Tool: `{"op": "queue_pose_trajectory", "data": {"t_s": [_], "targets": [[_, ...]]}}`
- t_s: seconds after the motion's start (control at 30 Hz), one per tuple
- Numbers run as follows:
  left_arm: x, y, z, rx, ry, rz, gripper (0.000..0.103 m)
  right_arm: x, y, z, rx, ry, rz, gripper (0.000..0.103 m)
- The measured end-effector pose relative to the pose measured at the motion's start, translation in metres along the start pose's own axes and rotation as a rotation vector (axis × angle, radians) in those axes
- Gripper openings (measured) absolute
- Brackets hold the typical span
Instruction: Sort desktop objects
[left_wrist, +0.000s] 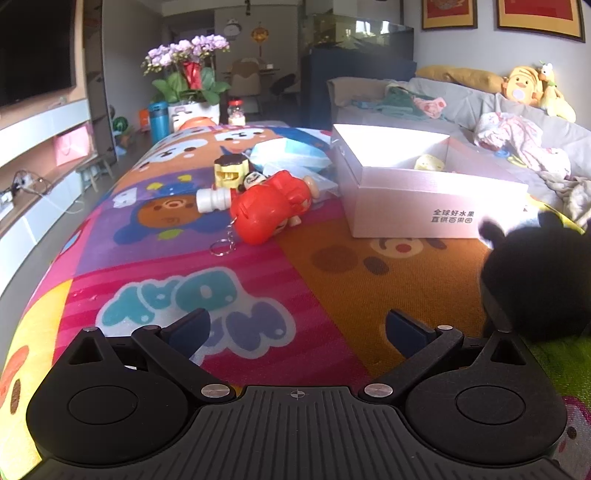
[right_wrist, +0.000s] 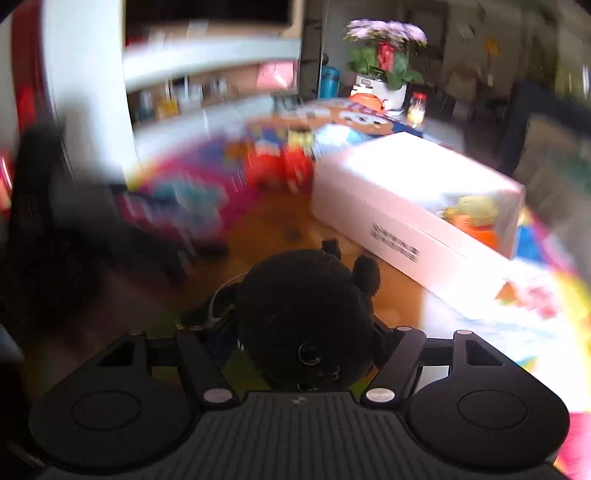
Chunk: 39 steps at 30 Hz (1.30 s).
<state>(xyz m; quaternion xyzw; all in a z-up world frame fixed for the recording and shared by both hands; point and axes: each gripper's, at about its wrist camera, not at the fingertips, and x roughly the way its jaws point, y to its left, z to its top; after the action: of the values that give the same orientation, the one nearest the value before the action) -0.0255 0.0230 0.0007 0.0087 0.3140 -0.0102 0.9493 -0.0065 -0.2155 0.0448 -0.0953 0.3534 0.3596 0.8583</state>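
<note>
My right gripper is shut on a black fuzzy ball toy with small ears, held above the mat; the toy also shows at the right edge of the left wrist view. My left gripper is open and empty, low over the colourful cartoon mat. A white cardboard box stands open to the right, with a yellow toy inside; the right wrist view shows the box close ahead on the right. A red toy figure, a white bottle and a yellow-black toy lie left of the box.
A key ring on a chain lies by the red figure. Blue-white packets lie behind the toys. A flower pot, a blue cup and a jar stand at the far end. A sofa with clothes is at right.
</note>
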Motion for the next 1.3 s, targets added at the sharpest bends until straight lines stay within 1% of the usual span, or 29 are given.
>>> {"op": "queue_pose_trajectory", "data": {"t_s": [0.03, 0.07, 0.1, 0.17, 0.23, 0.27, 0.3, 0.37, 0.4, 0.43, 0.53, 0.57, 0.63, 0.67, 0.7, 0.87, 0.93, 0.97, 1.0, 1.03, 1.1, 1.17, 1.23, 1.27, 1.3], "targets": [[0.001, 0.0, 0.0, -0.001, 0.003, -0.002, 0.103, -0.005, -0.013, 0.004, 0.085, -0.006, 0.073, 0.069], [0.001, 0.001, 0.0, -0.002, 0.008, -0.003, 0.103, -0.005, -0.023, 0.008, 0.149, -0.005, 0.119, 0.07], [0.002, 0.001, 0.001, -0.003, 0.012, -0.004, 0.103, -0.002, -0.032, 0.009, 0.203, 0.0, 0.144, 0.07], [0.003, 0.001, 0.001, -0.004, 0.016, -0.007, 0.103, 0.006, -0.049, 0.005, 0.278, 0.02, 0.145, 0.071], [0.003, 0.001, 0.001, -0.006, 0.02, -0.008, 0.103, 0.01, -0.06, -0.001, 0.317, 0.012, 0.091, 0.072], [0.004, 0.002, 0.001, -0.008, 0.024, -0.008, 0.103, 0.008, -0.065, -0.004, 0.325, -0.001, 0.077, 0.08], [0.005, 0.002, 0.001, -0.008, 0.029, -0.008, 0.103, 0.006, -0.069, -0.006, 0.333, -0.026, 0.059, 0.084], [0.007, 0.002, 0.002, -0.008, 0.04, -0.009, 0.103, -0.002, -0.075, -0.009, 0.317, -0.069, -0.015, 0.089], [0.008, 0.002, 0.002, -0.008, 0.045, -0.009, 0.103, -0.006, -0.076, -0.011, 0.302, -0.087, -0.055, 0.093], [0.008, 0.001, 0.002, -0.008, 0.048, -0.009, 0.103, -0.009, -0.079, -0.012, 0.295, -0.104, -0.096, 0.095], [0.009, 0.001, 0.002, -0.01, 0.059, -0.01, 0.103, -0.015, -0.092, -0.015, 0.333, -0.144, -0.179, 0.096], [0.01, 0.001, 0.002, -0.01, 0.064, -0.009, 0.103, -0.017, -0.096, -0.016, 0.352, -0.16, -0.218, 0.096], [0.011, 0.001, 0.002, -0.005, 0.07, -0.005, 0.103, -0.018, -0.105, -0.018, 0.373, -0.186, -0.334, 0.096], [0.011, 0.0, 0.002, -0.001, 0.071, -0.002, 0.103, -0.016, -0.109, -0.02, 0.377, -0.193, -0.375, 0.096], [0.012, 0.0, 0.002, 0.002, 0.072, -0.001, 0.103, -0.015, -0.112, -0.021, 0.384, -0.197, -0.392, 0.096], [0.013, -0.001, 0.003, 0.011, 0.082, 0.001, 0.103, -0.022, -0.118, -0.029, 0.421, -0.229, -0.413, 0.097], [0.014, 0.0, 0.005, 0.01, 0.086, -0.013, 0.103, -0.033, -0.114, -0.035, 0.428, -0.265, -0.389, 0.1], [0.015, 0.001, 0.008, 0.005, 0.081, -0.028, 0.103, -0.037, -0.11, -0.037, 0.424, -0.28, -0.368, 0.103], [0.016, 0.003, 0.012, 0.0, 0.064, -0.038, 0.103, -0.04, -0.105, -0.039, 0.413, -0.292, -0.347, 0.103], [0.017, 0.003, 0.017, 0.002, 0.041, -0.031, 0.103, -0.042, -0.099, -0.04, 0.395, -0.292, -0.323, 0.103], [0.024, 0.003, 0.03, 0.023, -0.012, 0.008, 0.103, -0.042, -0.087, -0.041, 0.359, -0.268, -0.28, 0.103], [0.038, 0.003, 0.044, 0.054, -0.047, 0.028, 0.103, -0.038, -0.075, -0.045, 0.326, -0.24, -0.249, 0.103], [0.055, 0.001, 0.054, 0.092, -0.053, 0.068, 0.087, -0.032, -0.063, -0.049, 0.3, -0.212, -0.224, 0.103], [0.065, 0.001, 0.058, 0.107, -0.04, 0.087, 0.068, -0.029, -0.059, -0.051, 0.291, -0.204, -0.219, 0.103], [0.072, 0.002, 0.062, 0.114, -0.03, 0.102, 0.071, -0.025, -0.055, -0.053, 0.285, -0.194, -0.214, 0.103]]}}
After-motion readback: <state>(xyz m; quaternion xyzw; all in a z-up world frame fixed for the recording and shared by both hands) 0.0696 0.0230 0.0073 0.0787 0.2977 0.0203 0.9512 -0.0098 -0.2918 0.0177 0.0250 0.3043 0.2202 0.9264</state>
